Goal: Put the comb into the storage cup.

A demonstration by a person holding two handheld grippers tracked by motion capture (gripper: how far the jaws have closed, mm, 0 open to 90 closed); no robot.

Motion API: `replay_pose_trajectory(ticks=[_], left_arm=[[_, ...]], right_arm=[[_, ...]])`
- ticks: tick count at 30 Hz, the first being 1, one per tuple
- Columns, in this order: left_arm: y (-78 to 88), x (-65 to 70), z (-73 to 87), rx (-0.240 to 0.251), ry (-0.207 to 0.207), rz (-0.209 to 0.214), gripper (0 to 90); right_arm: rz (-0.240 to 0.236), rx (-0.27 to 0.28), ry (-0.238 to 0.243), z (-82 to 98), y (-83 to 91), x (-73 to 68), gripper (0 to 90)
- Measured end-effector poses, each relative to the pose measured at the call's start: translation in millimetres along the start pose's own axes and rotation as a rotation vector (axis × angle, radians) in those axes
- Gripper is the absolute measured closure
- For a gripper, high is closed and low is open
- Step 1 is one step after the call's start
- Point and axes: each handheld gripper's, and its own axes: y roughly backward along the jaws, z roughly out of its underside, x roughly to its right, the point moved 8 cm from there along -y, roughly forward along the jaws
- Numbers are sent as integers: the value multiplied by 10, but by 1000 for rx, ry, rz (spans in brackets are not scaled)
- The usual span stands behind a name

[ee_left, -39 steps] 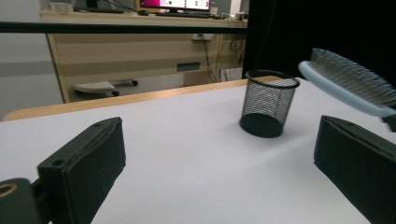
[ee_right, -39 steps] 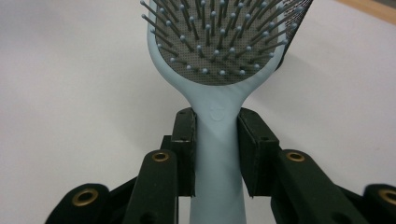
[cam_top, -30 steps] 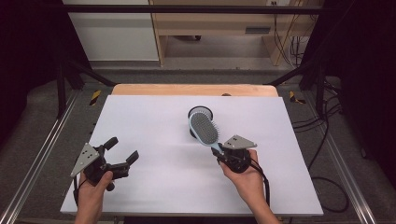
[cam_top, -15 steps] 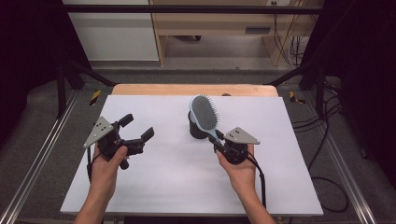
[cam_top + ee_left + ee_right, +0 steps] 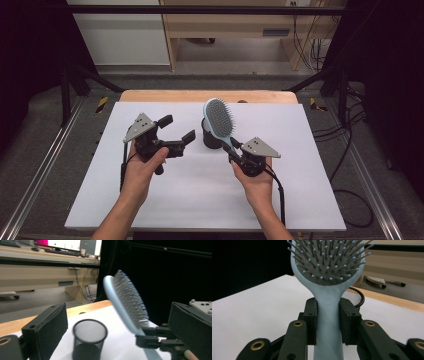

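Observation:
My right gripper (image 5: 233,150) (image 5: 328,323) is shut on the handle of a light blue hairbrush (image 5: 219,118) (image 5: 329,267) (image 5: 125,305), which stands tilted up with its bristles toward the person. Just behind the brush a black mesh cup (image 5: 211,136) (image 5: 89,340) (image 5: 354,295) stands upright on the white table top (image 5: 200,185). My left gripper (image 5: 176,129) (image 5: 120,325) is lifted off the table left of the cup, jaws open and empty, pointing at the cup and brush.
A wooden strip (image 5: 205,96) runs along the table's far edge. Metal rails (image 5: 45,165) flank the table on both sides, with cables (image 5: 350,165) on the floor at the right. A desk (image 5: 235,22) stands beyond.
My left gripper has risen and moved forward and right toward the cup. The right gripper has raised the brush head from over the cup to upright.

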Motion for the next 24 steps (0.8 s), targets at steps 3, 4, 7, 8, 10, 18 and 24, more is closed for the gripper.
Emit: replay_pose_trajectory(ticks=[3,4,7,8,10,18,24], left_arm=[[-144,131,-5,-16,-2,22,24],[-177,154,-1,-23,-8,24,23],[-231,200,2,-31,-12,28,24],[-252,223,4,-36,-12,32,24],[-284,261,1,-36,-14,36,24],[-385,271,-10,-28,1,13,26],[-432,248,1,-30,35,7,27]], right_arm=[[-7,12,-1,-4,-3,-23,697],[-8,18,0,-7,-5,-33,697],[-12,30,-4,-13,-6,-60,697],[-12,30,-4,-13,-6,-60,697],[-16,40,-3,-21,-5,-91,697],[-33,60,-9,-44,-17,-163,697],[-35,73,-4,-60,-8,-188,697]])
